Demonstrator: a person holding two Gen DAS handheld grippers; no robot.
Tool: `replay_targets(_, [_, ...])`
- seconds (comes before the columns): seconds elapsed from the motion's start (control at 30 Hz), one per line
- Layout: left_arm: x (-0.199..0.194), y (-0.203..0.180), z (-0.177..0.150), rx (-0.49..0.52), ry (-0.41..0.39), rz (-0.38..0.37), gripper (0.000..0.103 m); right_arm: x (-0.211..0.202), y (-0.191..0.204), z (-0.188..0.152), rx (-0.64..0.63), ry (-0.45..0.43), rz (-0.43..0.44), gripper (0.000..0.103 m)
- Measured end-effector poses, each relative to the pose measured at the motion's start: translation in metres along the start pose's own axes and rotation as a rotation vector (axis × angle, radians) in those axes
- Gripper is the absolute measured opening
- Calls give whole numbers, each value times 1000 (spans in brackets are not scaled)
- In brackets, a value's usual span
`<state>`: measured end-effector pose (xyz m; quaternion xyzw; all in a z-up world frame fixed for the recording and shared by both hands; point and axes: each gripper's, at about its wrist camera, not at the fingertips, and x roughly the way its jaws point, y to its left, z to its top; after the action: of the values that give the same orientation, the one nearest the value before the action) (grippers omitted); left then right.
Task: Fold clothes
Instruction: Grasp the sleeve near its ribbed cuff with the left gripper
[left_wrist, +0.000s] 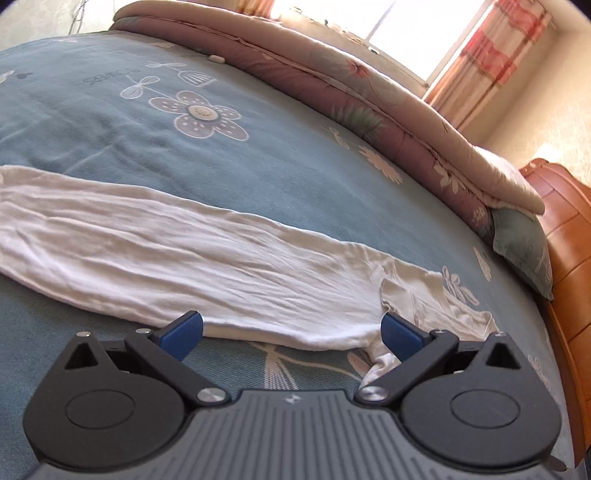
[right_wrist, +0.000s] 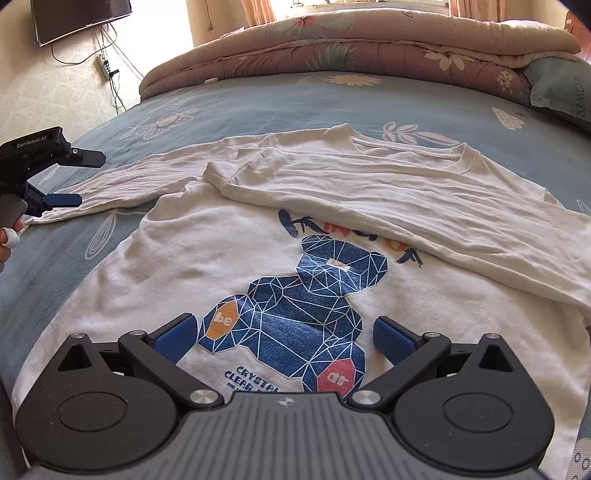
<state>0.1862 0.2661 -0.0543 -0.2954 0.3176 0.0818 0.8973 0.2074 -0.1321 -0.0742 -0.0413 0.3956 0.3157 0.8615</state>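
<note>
1. Nearest in the right wrist view: right gripper (right_wrist: 282, 338), matte black linkage arms on a ribbed grey body, ridged blue pads (right_wrist: 173, 338) spread wide apart, gripping nothing, poised above the shirt's chest print.
2. Beneath it: white long-sleeved shirt (right_wrist: 155, 266) of soft, finely creased knit, spread flat on the bed, faceted blue bear print (right_wrist: 295, 306) with one orange and one red hexagon patch.
3. Folded diagonally across the chest: one sleeve (right_wrist: 424, 206), ribbed cuff resting near the middle, ribbed collar band beyond.
4. Stretched out sideways on the sheet: the other sleeve (left_wrist: 184, 251), a long wrinkled strip ending at a thin cuff.
5. At that cuff: left gripper (left_wrist: 291, 330), same black-and-blue build, jaws released and wide, sleeve edge lying between the pads, not pinched.
6. Underneath everything: blue-grey bedsheet (left_wrist: 295, 173), smooth weave, outlined flower pattern.
7. Farther back: puffy pink floral quilt (right_wrist: 351, 48), folded in thick rounded layers.
8. Far edge: glossy orange wooden headboard (left_wrist: 565, 236), curved; sunlit window with pink patterned curtains (left_wrist: 491, 59).
</note>
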Motion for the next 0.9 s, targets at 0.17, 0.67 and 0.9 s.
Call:
replay_targets(0.17, [-5,39,-8,-131,-31,13,102,0,0,0,8,-4,17,103])
replay_targets(0.67, [-7,106,-5,-317,-250,-6,102,4,2,-2,-13,-13,9,103])
replay_targets(0.9, [2,118,8,-316,-318,9,102,4,3,-3,-21,-17,5,103])
